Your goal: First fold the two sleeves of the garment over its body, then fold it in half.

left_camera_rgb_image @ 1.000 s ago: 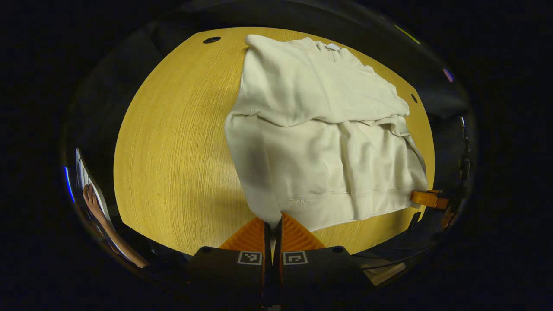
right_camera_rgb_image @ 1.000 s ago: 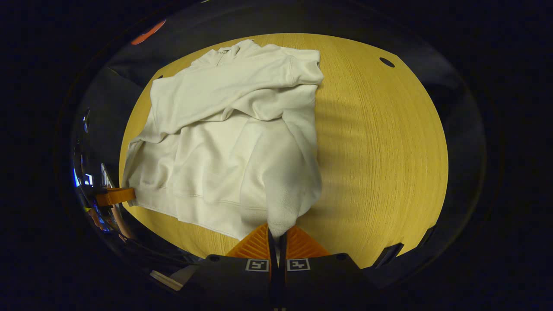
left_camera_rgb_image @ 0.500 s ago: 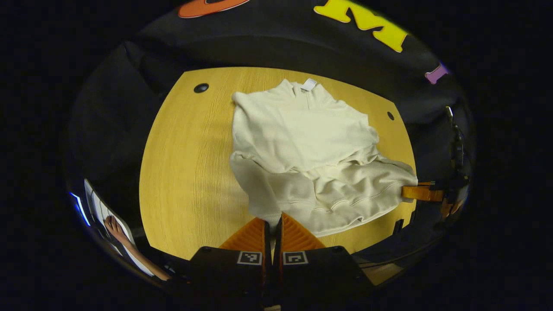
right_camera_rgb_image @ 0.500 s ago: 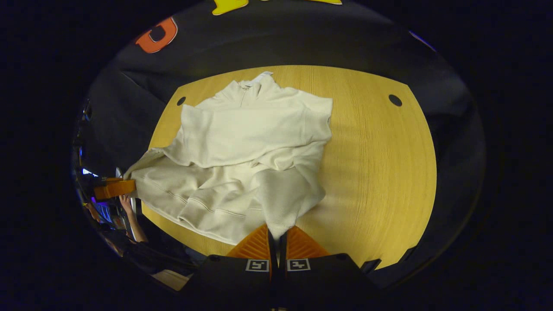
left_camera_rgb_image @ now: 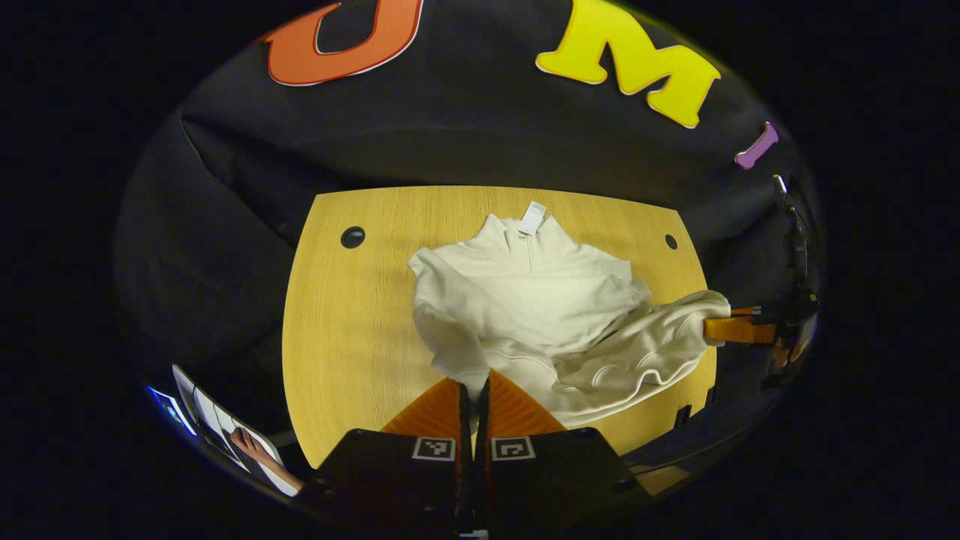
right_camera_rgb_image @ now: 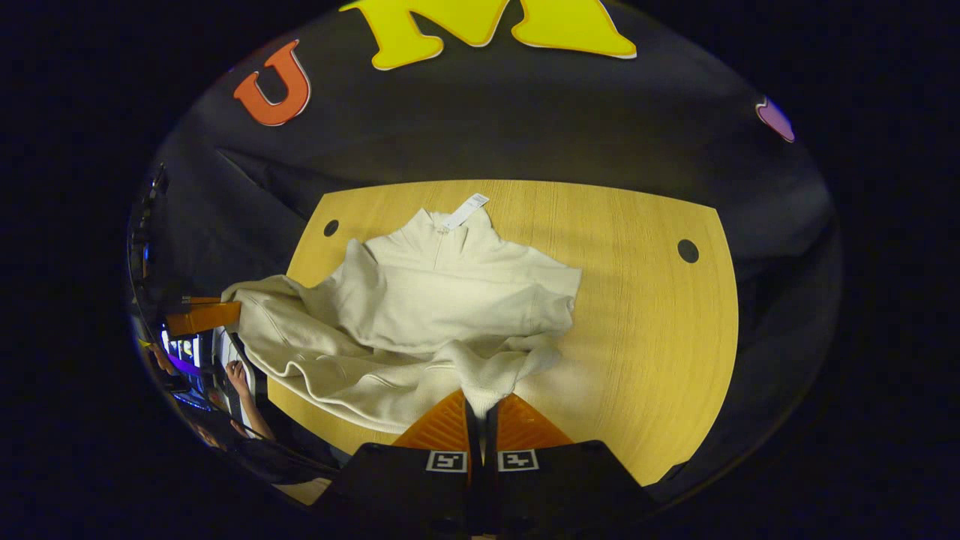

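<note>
Both jaws pinched tight on cloth: my left gripper (left_camera_rgb_image: 474, 390) holds one bottom corner of the garment (left_camera_rgb_image: 540, 300), my right gripper (right_camera_rgb_image: 481, 409) the other, w/ fabric bunched between each pair of fingers. In the left gripper view the far gripper shows at the right edge, hem stretched to it; in the right gripper view its twin sits at the left edge.

Hem is lifted off the table (left_camera_rgb_image: 337, 322) and hangs in a slack curve between the two grips; collar end, tag (left_camera_rgb_image: 532, 217) up, lies flat on the wood at the far side. Sleeves look tucked over the body, tho the folds hide the detail.

My read: soft, thick knit, light-ish, no stiffness, so it sags and ripples btwn holds. Not slippery, not fragile. Corners at the ribbed hem are the right grab pts; hold both level or the middle droops & drags.
</note>
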